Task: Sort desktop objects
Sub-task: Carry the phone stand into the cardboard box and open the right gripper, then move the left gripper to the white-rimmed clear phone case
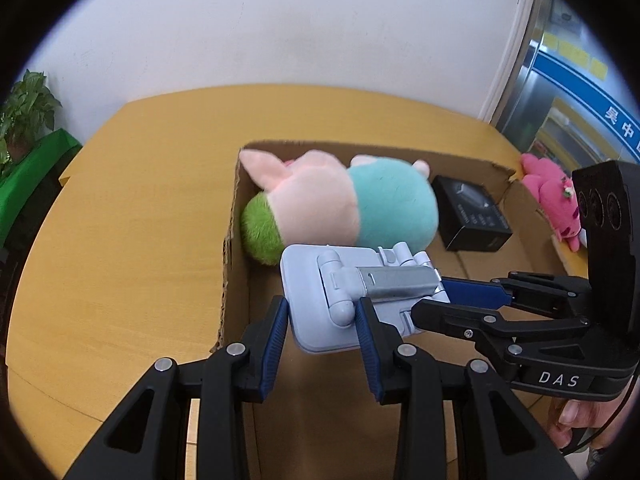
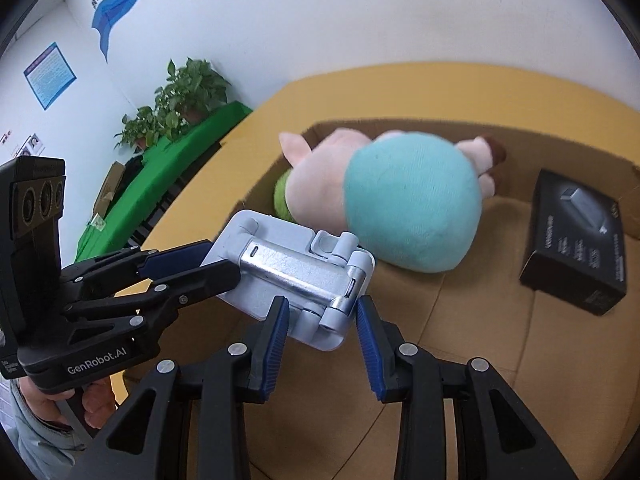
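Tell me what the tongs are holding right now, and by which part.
Both tongs hold one folded pale-blue phone stand above the cardboard box: left tongs clamp one end of it, right tongs the opposite end, by its hinge.

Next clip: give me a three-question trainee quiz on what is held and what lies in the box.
1. True or false: both tools grip the grey folding stand.
2. Which lies inside the cardboard box? A) black carton B) potted plant C) pink toy
3. Fill in: the pig plush wears a ____ body.

Key: 1 true: left tool and right tool each clamp one end. 2 A. 3 teal.
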The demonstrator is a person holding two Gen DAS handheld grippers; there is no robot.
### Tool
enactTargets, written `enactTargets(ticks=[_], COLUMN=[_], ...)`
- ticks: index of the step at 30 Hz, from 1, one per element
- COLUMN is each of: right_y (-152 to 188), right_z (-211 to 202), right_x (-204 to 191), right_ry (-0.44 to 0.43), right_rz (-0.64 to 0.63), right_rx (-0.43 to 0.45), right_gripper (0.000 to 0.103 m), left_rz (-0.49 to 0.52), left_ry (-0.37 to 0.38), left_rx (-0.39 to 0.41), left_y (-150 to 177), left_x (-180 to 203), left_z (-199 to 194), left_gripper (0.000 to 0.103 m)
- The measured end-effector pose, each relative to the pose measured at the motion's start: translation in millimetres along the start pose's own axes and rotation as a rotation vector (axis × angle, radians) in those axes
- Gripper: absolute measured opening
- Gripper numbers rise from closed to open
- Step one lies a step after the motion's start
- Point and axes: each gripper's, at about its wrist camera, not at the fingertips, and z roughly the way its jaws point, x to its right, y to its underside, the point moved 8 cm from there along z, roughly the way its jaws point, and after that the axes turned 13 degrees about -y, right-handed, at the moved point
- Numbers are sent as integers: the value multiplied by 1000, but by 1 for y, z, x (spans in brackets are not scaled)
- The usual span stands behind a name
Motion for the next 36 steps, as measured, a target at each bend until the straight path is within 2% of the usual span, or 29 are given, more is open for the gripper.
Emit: enactTargets(ticks=[4,8,14,18,20,21,23,24,25,29,30,32,33,35,36], right_y=[3,8,19,19,20,20,17,15,14,13,15,22,31,44,50], right_z=[16,32,54,62,63,61,51,44,33,-17,-35,-68,-84,-112,-125], right_x=[11,25,33,31,31,32,31,29,26,10,5,-2,-4,-6,-5], right_ry=[-27,-27,-75,-70,-74,-64,-31,-9,27,81,87,111,128,176,191], right_rz=[58,124,205,206,218,218,199,177,144,75,61,49,37,11,9], right_rx=[-72,-137,-222,-235,-235,-223,-179,-154,-121,15,61,145,179,226,247], right_gripper=[37,38,43,47,47,51,67,78,82,84,90,99,103,103,103], left_rz=[19,67,67,86,73,55,29,21,16,17,15,1,-6,-6,-3], left_ry=[-5,-50,-90,-131,-127,-125,-136,-129,-125,-114,-109,-113,-118,-115,-113], left_rx=[-50,-94,-143,-171,-178,-173,-158,-146,-136,-43,-10,62,103,176,210], left_y=[6,14,19,20,19,18,16,16,16,18,20,24,26,31,35], left_x=[1,6,1,-2,-4,-6,-10,-11,-12,-7,-5,-2,2,13,19], left_z=[14,27,38,42,42,40,35,30,25,-12,-25,-52,-66,-90,-103], left_gripper=[33,33,33,32,32,32,32,32,32,35,37,56,61,73,75])
